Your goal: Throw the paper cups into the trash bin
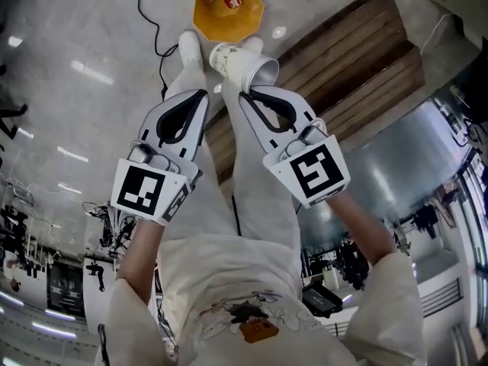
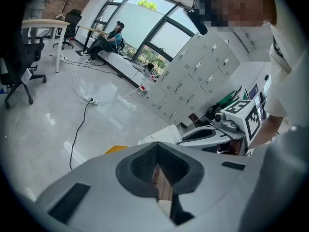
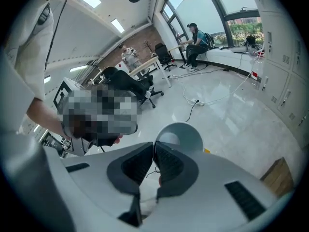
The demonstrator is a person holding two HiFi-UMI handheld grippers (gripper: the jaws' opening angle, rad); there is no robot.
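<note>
Pinching the paper cup point(image 1: 240, 63) by its rim with the right tongs point(image 1: 248, 91), jaws nearly together with only the thin wall between the pads, plain to see in the right gripper view. Gripping at the lip, probably, for the sake of a light hold and an easy drop with only a slight opening of the jaws. Carrying it out ahead of the legs, up off the floor point(image 1: 76, 67), near the orange bin point(image 1: 207, 21) but seemingly short of its mouth in the head view; judged to be the approach before the drop. Holding the left tongs point(image 1: 200, 94) shut on nothing, just beside the right pair, apparently with no share in the grip. Lying on its side as held: long axis across the head view, crosswise to the tongs, bottom toward the left, open mouth toward the right and a little toward the camera. Needing only to be brought above the bin, already littered with a red-and-white scrap, and let go there.
</note>
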